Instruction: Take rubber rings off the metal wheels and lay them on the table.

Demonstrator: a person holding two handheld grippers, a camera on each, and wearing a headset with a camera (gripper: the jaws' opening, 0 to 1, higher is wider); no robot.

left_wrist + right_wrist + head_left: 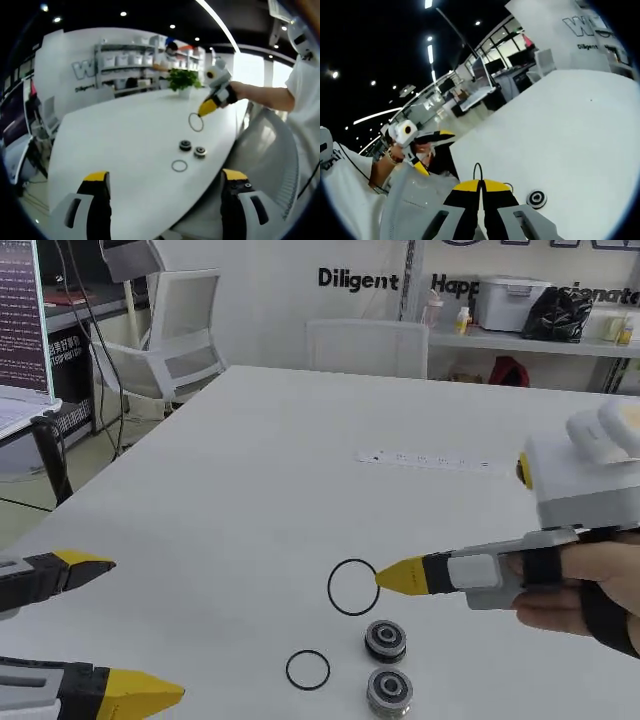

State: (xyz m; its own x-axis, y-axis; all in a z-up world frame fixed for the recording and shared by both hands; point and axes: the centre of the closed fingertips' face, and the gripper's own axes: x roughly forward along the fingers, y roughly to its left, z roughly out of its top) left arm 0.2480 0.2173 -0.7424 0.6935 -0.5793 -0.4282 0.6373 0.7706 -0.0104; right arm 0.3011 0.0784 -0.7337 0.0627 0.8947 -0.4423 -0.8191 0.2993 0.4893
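White table [300,460], large, rounded edge, carries all the work items.
Two white chairs, one at the far left corner [180,340], one at the far edge [367,348].
Wall lettering [358,280], black, reads "Diligent"; the next word starts "Happ" and is cut off by a shelf post.
White power strip [425,459], flat on the table beyond the work, well apart from it.
Right gripper [382,577], yellow tips pinched together on the held rubber ring [330,588], gripped at its edge and tilted.
Left gripper [147,628], jaws spread wide, holding nothing, at the table's near left.
Loose rubber ring [287,670], flat on the table.
Farther metal wheel [385,640] and nearer metal wheel [389,690], just beside each other, right of the loose ring.
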